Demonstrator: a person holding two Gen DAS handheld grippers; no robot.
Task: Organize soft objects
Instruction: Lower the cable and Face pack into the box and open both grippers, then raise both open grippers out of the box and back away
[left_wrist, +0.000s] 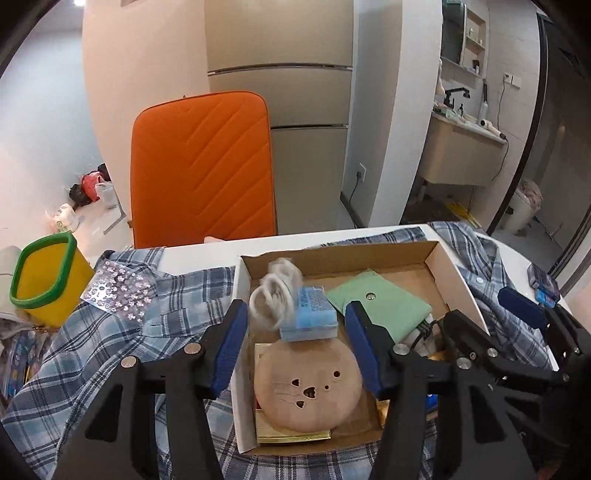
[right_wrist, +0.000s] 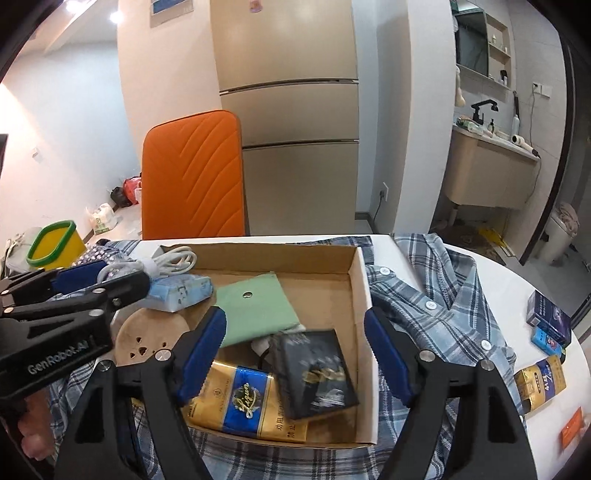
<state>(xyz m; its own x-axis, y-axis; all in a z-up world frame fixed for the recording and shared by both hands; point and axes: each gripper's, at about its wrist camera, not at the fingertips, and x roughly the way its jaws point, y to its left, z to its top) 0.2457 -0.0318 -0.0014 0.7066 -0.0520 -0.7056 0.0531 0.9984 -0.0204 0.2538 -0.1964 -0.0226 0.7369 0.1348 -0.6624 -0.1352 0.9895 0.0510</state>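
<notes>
Bright ceiling spotlights, strong fisheye bending, slight motion blur.

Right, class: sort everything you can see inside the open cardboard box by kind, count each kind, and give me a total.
White coiled cable: 1
Light-blue tissue pack: 1
Green cloth pouch with a snap: 1
Round tan cat-face pad: 1
Flat printed packets: 2, namely the gold-and-blue packet and the black packet
Total: 6

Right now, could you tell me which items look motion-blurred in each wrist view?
Left wrist view: the white cable coil and blue tissue pack are smeared, while the left gripper stays sharp. Right wrist view: the dark packet is blurred; the gold pack is fairly crisp.
</notes>
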